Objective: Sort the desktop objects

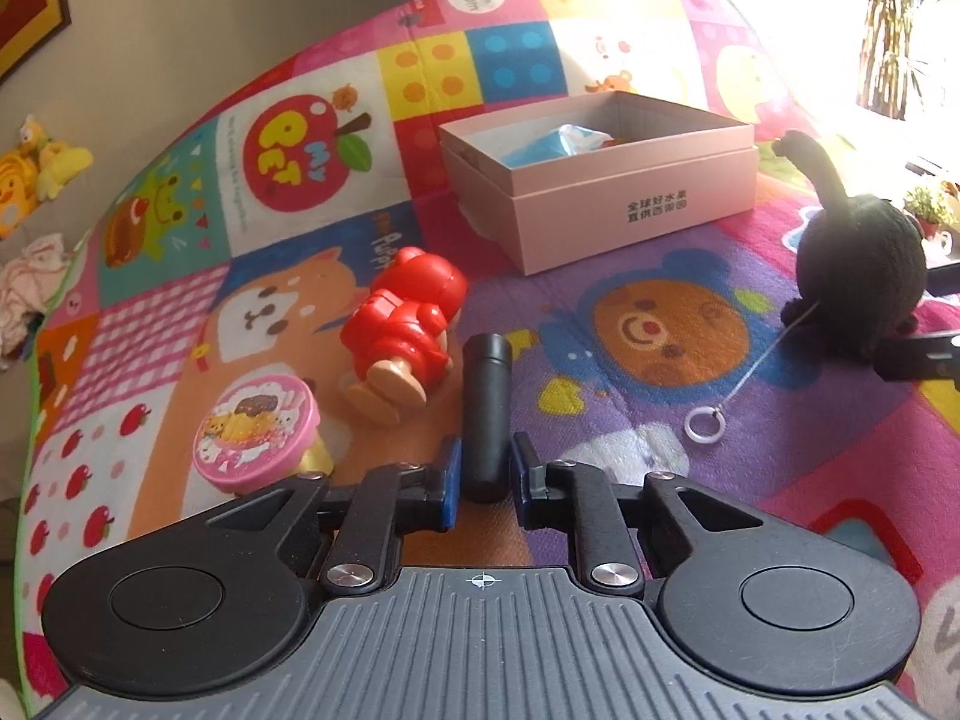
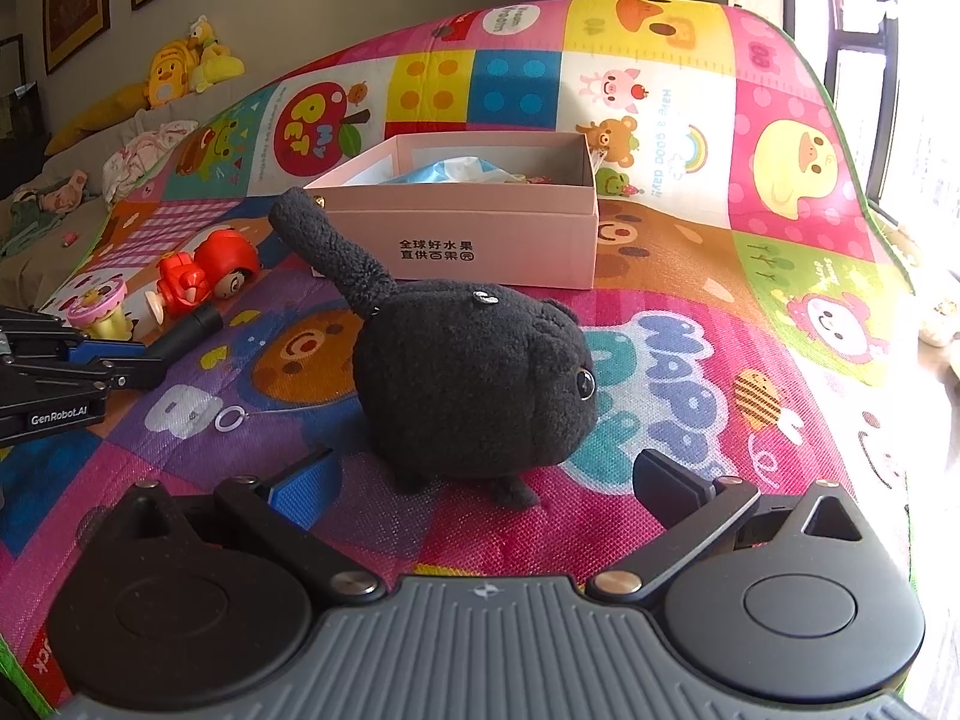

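My left gripper [image 1: 485, 474] is closed on a short black cylindrical tube [image 1: 487, 408] — its blue pads press on either side of the tube's near end, and the rest of the tube points away from me across the colourful cartoon-printed play mat [image 1: 690, 420] that covers the desk. Just to the left of the tube lies a red plastic toy figure with tan feet [image 1: 402, 330], tipped onto its side, and nearer me on the same side sits a small round pink-topped toy with a cake picture on its lid [image 1: 255, 432]. Beyond the tube, further back on the mat, stands an open pale pink cardboard box with printed characters on its front [image 1: 600, 180]; something blue and crumpled lies inside it.

My right gripper [image 2: 483, 477] is wide open and holds nothing. A fluffy black plush cat with a raised tail [image 2: 468, 378] sits on the mat directly ahead, its lower body between the line of my two fingers but not touched by either pad. A thin cord with a small white ring [image 2: 229, 419] trails from the plush toward my left gripper. The pink box stands behind the plush, close to its tail.
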`<state>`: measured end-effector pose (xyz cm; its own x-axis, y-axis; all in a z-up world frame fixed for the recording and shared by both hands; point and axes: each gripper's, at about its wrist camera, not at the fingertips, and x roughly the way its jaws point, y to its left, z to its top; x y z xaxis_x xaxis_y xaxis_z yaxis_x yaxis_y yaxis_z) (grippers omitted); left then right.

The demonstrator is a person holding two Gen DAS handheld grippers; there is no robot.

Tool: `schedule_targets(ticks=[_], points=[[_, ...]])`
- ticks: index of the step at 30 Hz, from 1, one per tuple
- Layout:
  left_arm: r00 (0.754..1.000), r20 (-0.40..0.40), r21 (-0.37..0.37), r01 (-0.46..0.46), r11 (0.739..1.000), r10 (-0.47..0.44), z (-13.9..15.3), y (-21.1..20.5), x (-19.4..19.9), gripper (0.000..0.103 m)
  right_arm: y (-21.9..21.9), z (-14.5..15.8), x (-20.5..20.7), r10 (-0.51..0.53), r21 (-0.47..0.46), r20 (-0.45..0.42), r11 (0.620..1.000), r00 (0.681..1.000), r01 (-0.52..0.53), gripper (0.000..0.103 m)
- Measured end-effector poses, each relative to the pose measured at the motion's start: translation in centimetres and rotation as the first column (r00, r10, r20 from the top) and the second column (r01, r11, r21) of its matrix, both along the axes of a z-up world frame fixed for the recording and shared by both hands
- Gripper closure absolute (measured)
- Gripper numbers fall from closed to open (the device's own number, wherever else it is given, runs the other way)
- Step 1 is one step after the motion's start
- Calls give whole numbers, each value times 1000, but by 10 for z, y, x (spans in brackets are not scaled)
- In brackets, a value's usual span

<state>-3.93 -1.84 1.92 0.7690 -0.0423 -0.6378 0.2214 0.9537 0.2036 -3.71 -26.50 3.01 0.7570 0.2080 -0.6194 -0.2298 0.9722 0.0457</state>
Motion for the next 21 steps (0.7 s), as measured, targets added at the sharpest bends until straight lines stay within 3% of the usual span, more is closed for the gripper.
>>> schedule_targets(ticks=[3, 6, 9, 13, 15, 19, 21], points=[[1000, -15, 12, 15, 1000, -14, 5, 12, -25, 83, 1, 0, 1, 4, -4, -5, 1000, 1000, -4, 0], [999, -18, 61, -28, 998, 30, 5, 32, -40, 80, 2, -1, 1, 12, -11, -11, 1000, 1000, -12, 0], [994, 0, 97, -107, 989, 108, 2, 56, -37, 66, 3, -1, 2, 13, -19, -14, 1000, 1000, -13, 0], [981, 86, 160, -187, 969, 175, 1, 70, -31, 31, 4, -2, 1, 10, -25, -15, 1000, 1000, -10, 0], [975, 108, 182, -213, 960, 196, 2, 71, -30, 27, 4, -2, 2, 11, -26, -18, 1000, 1000, -11, 0], [961, 83, 143, -274, 951, 265, 3, 77, -29, 20, 4, -2, 3, 11, -24, -19, 1000, 1000, -11, 0], [955, 36, 71, -296, 953, 294, 5, 82, -32, 19, 4, -2, 3, 12, -23, -19, 1000, 1000, -12, 0]])
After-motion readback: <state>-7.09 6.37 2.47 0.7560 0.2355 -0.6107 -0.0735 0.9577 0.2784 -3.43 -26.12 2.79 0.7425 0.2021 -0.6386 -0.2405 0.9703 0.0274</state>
